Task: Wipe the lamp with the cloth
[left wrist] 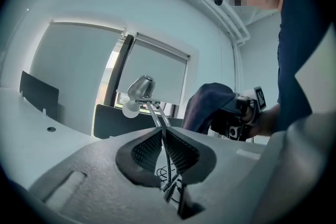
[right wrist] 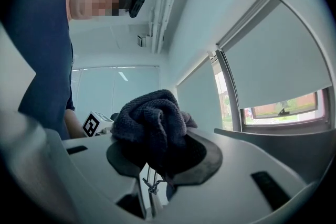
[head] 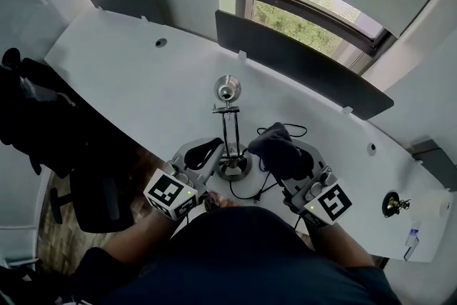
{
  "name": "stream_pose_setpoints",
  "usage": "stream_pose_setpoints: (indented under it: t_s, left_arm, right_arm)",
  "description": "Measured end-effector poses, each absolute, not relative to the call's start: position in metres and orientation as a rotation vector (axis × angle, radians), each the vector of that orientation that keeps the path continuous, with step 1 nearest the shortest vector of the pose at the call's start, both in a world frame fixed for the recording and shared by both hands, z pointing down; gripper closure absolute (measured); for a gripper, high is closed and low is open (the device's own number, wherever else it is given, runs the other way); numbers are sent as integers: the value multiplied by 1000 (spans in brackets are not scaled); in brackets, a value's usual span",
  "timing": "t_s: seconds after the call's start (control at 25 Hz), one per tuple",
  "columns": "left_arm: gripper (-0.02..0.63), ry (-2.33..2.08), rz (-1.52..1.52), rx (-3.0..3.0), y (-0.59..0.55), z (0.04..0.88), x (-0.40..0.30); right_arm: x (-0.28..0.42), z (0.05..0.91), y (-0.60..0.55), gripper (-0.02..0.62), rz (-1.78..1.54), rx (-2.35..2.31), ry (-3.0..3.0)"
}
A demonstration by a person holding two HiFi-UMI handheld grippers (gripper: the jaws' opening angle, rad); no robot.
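Note:
A chrome desk lamp stands on the white table (head: pixel 128 75), with its head (head: pixel 227 89) up on a thin double stem (head: pixel 230 128) over a round base (head: pixel 234 166). My left gripper (head: pixel 214 153) is shut on the lamp's stem low down. In the left gripper view the rods (left wrist: pixel 160 136) run between its ribbed pads, and the lamp head (left wrist: pixel 140 86) rises beyond. My right gripper (head: pixel 289 169) is shut on a bunched dark cloth (head: pixel 280 148), just right of the stem. The cloth (right wrist: pixel 152 123) fills the jaws and hides their tips.
A black cable (head: pixel 289 130) loops on the table behind the cloth. Dark partition panels (head: pixel 300 61) line the far edge under the window. A black chair (head: pixel 43 111) stands to the left. A small brass object (head: pixel 391 204) sits at the right end.

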State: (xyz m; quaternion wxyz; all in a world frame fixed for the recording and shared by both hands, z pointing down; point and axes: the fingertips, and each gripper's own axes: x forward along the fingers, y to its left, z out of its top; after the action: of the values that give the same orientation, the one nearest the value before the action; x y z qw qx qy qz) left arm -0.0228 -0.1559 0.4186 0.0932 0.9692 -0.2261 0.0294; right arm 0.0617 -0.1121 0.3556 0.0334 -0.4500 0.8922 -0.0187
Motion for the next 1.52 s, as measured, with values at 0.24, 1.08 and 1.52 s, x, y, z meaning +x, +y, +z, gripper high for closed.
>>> stream_pose_setpoints:
  t_s: [0.24,1.08,1.52]
  left_arm:
    - [541,-672,136,2843,-157,429,-16]
    - [552,-635,162,2796,-165,438,-1]
    - [554,-637,156,2783,-164,438,-1]
  right_arm:
    - [65,351,-138,466,8,-1327,2790]
    - [28,328,-218,466,346,-1178,2952]
    - [44,352,-232,466,277,-1210,2928]
